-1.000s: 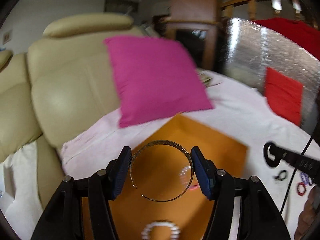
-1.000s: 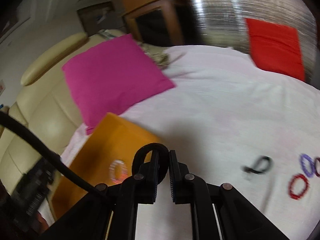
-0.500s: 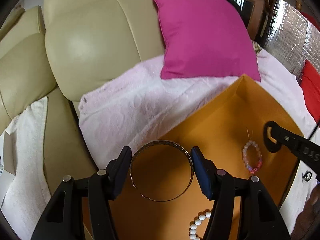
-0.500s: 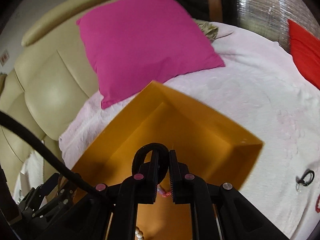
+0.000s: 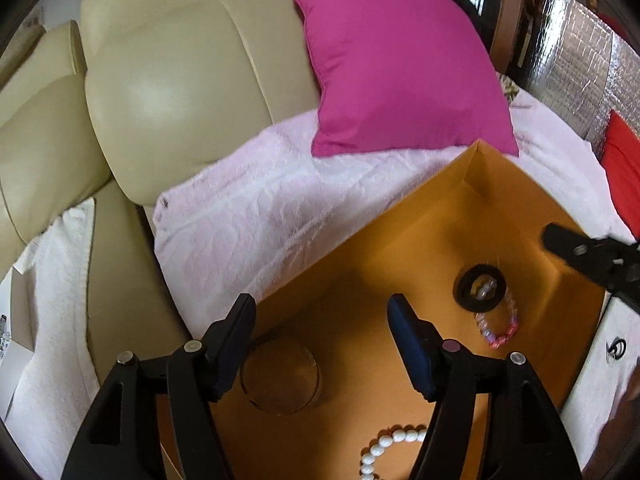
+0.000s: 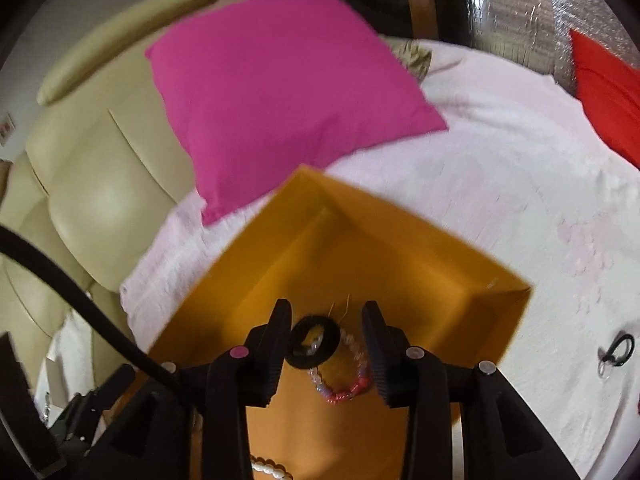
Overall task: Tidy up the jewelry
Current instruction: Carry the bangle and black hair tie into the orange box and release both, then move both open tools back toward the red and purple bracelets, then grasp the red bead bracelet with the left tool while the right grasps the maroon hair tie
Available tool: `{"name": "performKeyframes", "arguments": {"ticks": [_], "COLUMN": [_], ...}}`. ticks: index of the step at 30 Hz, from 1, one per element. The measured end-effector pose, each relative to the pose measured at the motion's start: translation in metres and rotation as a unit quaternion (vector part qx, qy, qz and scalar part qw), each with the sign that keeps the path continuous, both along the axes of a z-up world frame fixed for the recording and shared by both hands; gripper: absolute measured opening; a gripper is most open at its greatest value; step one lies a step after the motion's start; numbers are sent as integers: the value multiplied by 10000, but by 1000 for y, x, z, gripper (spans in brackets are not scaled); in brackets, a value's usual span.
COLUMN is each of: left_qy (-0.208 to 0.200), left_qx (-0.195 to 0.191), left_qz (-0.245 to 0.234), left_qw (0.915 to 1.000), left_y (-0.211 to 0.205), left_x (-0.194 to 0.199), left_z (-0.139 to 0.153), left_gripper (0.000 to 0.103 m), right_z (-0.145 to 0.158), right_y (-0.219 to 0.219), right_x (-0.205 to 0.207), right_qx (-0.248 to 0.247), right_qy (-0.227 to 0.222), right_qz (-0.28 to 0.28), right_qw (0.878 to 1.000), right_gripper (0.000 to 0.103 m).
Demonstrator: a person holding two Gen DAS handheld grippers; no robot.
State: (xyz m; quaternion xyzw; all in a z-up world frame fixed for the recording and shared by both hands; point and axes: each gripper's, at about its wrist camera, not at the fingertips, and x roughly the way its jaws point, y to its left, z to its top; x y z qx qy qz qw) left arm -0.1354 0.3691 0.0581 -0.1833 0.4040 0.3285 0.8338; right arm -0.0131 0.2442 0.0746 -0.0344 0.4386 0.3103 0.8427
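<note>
Left wrist view: your left gripper (image 5: 320,332) is widening its jaws, and the thin metal bangle (image 5: 280,378) it carried a second ago now lies loose on the floor of the orange box (image 5: 400,240), near the left wall. Your right gripper (image 6: 326,340) is opening too; the black ring (image 6: 314,342) it pinched has dropped beside the pink bead bracelet (image 6: 340,380). Both pieces are delivered, so you can fetch what remains on the pink blanket (image 6: 520,200), like the black clasp (image 6: 616,350).
</note>
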Motion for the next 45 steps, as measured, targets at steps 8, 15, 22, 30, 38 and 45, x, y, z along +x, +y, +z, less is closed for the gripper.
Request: {"name": "performKeyframes", "arguments": {"ticks": [8,15,22,30,38,45], "left_qy": [-299,-376,-455,-631,-727,-592], "left_qx": [693,1234,1769,2163,2130,1161], "left_qz": [-59,-349,-856,-1699,-2995,-3855], "left_qw": [9971,9910,9794,9594,9272,9135], "left_y": [-33,-78,-141,-228,-306,-343], "left_x": [9,26,48,72,95,112], "left_z": [25,40,49,49,33,10], "left_gripper": [71,75,76,76,76,76], "right_z": [42,55,66,59,16,-32], "right_y": [-61,-150,-273,-414,-510,-544], "right_x": [6,15,22,14,5,29], "right_qx": [538,520,518,903,1369,1744], "right_qy": [-400,-584,-614,-568,-334,554], "right_qz": [-573,-1275,-2181,-3157,-3878,-3975], "right_qw": [9961,9887,9726,9429,9109,8992], "right_gripper": [40,40,40,43,44,44]}}
